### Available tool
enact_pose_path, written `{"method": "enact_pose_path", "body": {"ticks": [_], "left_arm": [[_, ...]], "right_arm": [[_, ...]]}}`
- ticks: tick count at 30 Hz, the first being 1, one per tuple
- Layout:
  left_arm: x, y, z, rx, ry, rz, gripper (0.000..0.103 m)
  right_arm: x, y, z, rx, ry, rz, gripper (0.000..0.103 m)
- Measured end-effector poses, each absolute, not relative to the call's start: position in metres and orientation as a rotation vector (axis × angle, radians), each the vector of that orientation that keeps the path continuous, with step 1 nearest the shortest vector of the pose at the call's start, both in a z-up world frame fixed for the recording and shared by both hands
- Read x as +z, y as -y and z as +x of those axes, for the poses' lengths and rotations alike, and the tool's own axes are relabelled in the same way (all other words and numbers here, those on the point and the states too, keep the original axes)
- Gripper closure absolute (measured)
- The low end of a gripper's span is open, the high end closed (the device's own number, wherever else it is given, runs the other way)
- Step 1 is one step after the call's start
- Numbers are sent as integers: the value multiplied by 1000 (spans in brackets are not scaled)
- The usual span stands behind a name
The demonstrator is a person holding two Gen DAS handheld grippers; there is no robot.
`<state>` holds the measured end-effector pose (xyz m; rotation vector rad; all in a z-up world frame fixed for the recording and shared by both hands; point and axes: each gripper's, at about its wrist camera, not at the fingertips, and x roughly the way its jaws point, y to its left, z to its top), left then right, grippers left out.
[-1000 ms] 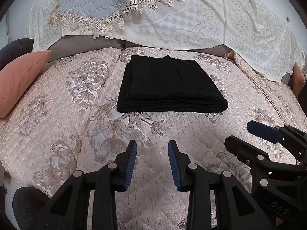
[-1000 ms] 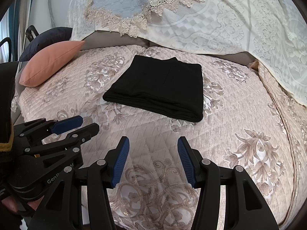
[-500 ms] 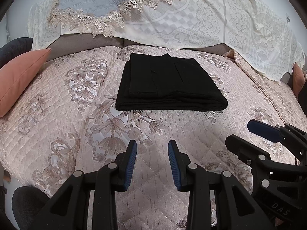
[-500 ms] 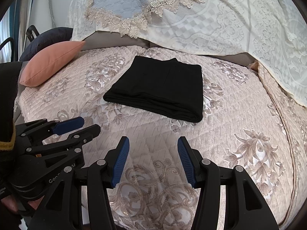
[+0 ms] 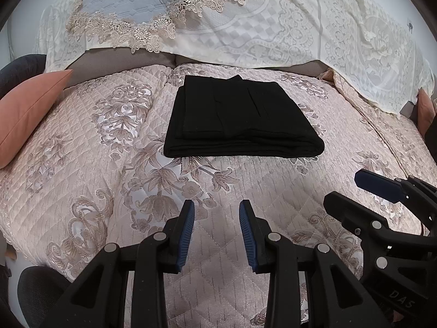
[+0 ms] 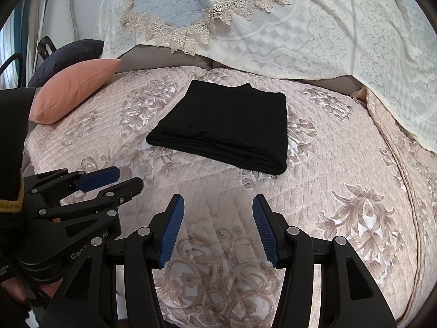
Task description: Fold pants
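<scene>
The black pants (image 5: 240,117) lie folded into a flat rectangle on the pink quilted bed cover (image 5: 82,177), toward its far side. They also show in the right wrist view (image 6: 226,128). My left gripper (image 5: 217,218) is open and empty, held above the cover well short of the pants. My right gripper (image 6: 218,216) is open and empty too, also short of the pants. Each gripper shows at the edge of the other's view, the right gripper (image 5: 382,199) to the right and the left gripper (image 6: 101,183) to the left.
A salmon cushion (image 6: 73,93) lies at the left end of the bed with a dark cushion (image 6: 71,54) behind it. A cream lace cloth (image 5: 273,19) drapes the backrest behind the pants. The cover's front edge drops off at the lower left.
Both grippers have drawn back very slightly from the pants and stay open. The pants have not moved.
</scene>
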<state>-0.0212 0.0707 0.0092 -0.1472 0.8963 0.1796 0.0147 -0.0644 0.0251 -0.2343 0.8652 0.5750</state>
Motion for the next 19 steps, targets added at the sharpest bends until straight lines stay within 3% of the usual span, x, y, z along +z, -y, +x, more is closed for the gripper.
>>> {"method": "enact_pose_path", "body": {"ticks": [19], "left_arm": [[9,-70,-18,192,-899,-144,67]], "right_arm": [[27,70,14,575,-860,-224,50]]}}
